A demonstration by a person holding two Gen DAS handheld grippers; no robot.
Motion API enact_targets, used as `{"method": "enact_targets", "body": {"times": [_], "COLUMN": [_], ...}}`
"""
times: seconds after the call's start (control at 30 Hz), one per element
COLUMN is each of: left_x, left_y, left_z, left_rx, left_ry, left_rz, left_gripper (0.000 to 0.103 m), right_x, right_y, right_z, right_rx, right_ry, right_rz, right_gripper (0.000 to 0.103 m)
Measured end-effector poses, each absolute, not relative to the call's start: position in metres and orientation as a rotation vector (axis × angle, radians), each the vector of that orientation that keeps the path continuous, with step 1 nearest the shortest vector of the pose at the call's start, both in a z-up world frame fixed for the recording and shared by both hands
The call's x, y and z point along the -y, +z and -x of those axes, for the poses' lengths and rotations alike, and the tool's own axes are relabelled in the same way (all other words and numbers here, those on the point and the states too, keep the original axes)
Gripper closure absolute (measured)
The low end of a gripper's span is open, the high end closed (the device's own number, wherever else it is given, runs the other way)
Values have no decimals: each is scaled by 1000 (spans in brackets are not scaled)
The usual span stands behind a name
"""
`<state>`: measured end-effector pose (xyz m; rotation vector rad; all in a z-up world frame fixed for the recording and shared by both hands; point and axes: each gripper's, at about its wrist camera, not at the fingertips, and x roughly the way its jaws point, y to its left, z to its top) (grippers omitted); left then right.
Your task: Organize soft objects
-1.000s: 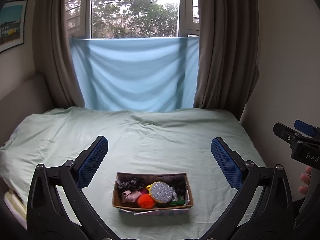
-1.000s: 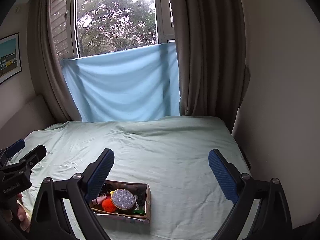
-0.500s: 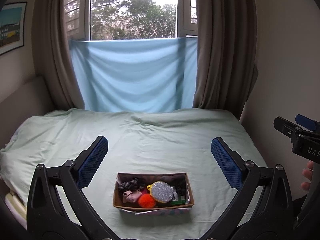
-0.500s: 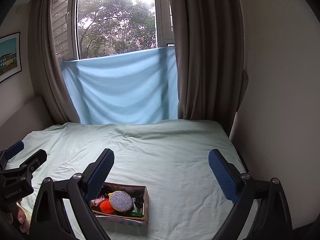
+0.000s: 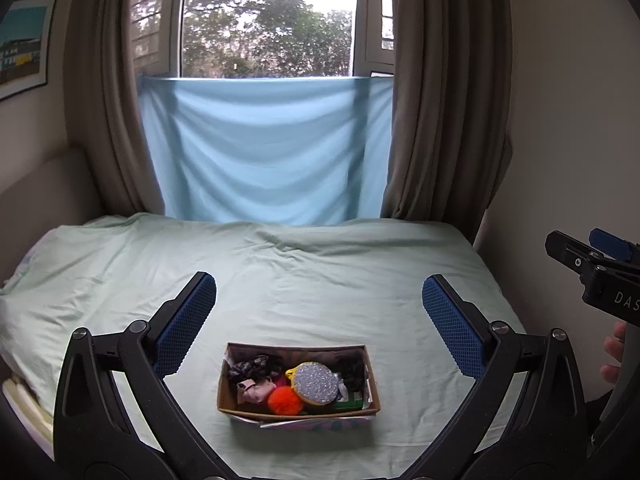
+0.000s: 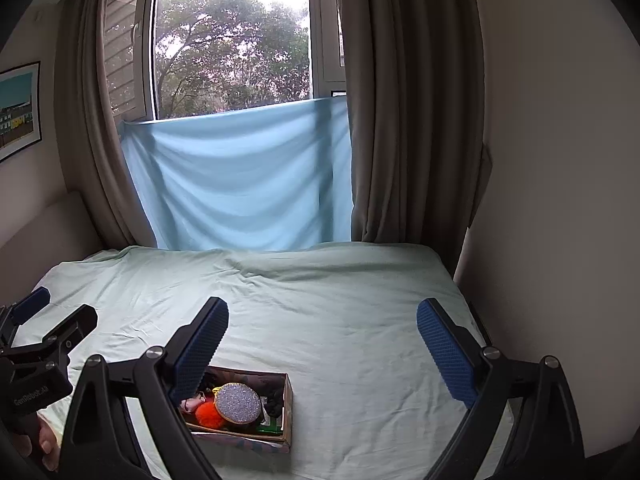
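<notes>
A brown cardboard box [image 5: 230,384] sits on the pale green bed near its front edge. It holds an orange pom-pom [image 5: 285,399], a round glittery silver pouch [image 5: 315,382], a pink soft item [image 5: 253,389], dark scrunchies [image 5: 256,366] and something green [image 5: 347,403]. My left gripper [image 5: 318,310] is open and empty, above and behind the box. My right gripper [image 6: 322,334] is open and empty, to the right of the box [image 6: 286,400]. The pouch [image 6: 238,402] and pom-pom [image 6: 208,412] show in the right wrist view, partly hidden by the left finger.
The bed [image 5: 320,272] fills the room to the wall on the right [image 5: 560,160]. A light blue cloth [image 5: 264,148] hangs over the window between brown curtains [image 5: 444,100]. A padded headboard [image 5: 36,192] stands at the left.
Both grippers have drawn back and lowered slightly, so the box sits lower in both views. Both stay open and empty.
</notes>
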<state>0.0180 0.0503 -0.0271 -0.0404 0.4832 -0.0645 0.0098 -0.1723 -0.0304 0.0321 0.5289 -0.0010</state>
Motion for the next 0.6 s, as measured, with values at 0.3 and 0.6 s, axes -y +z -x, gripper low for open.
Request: {"method": "enact_targets", "body": {"times": [0.3,0.6], "left_x": [-53,-53], "left_y": [-26,-24], "left_z": [-17,-14], "left_rx": [-474,-460], "left_ry": [-56,-67], "left_rz": [33,26], "left_gripper": [0,0], "right_x": [171,168], "right_y": [-31,-30], "right_z": [-9,-6], "right_rx": [-527,-519], "right_ry": [0,0], "right_rz": [-33,-37], "right_gripper": [9,9]}}
